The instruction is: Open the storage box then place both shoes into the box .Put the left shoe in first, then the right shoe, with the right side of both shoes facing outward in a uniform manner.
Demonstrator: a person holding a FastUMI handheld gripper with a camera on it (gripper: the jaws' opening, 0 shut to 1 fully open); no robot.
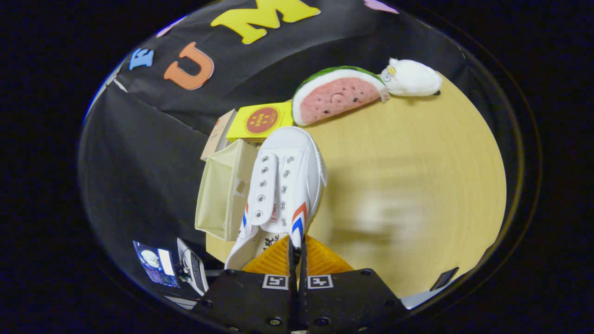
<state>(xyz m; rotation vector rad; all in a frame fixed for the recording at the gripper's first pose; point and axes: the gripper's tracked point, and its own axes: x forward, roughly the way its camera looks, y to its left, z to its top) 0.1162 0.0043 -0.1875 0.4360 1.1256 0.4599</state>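
Observation:
My gripper (297,248) is shut on the white shoe (283,185), pinching its side wall near the red and blue chevron stripes. The shoe hangs lifted above the wooden table (408,176), toe pointing away from the fingers, its lace holes and tongue facing me. Just to the shoe's left stands the cream fabric storage box (222,192), open at the top, with its near wall and a side handle slot showing. The shoe overlaps the box's right edge; I cannot tell whether it touches it.
A yellow carton (262,121) and a tan carton (218,134) stand behind the box. A watermelon-slice plush (338,95) and a white plush animal (410,78) lie at the table's far side. A dark flat object (444,278) rests at the near right edge.

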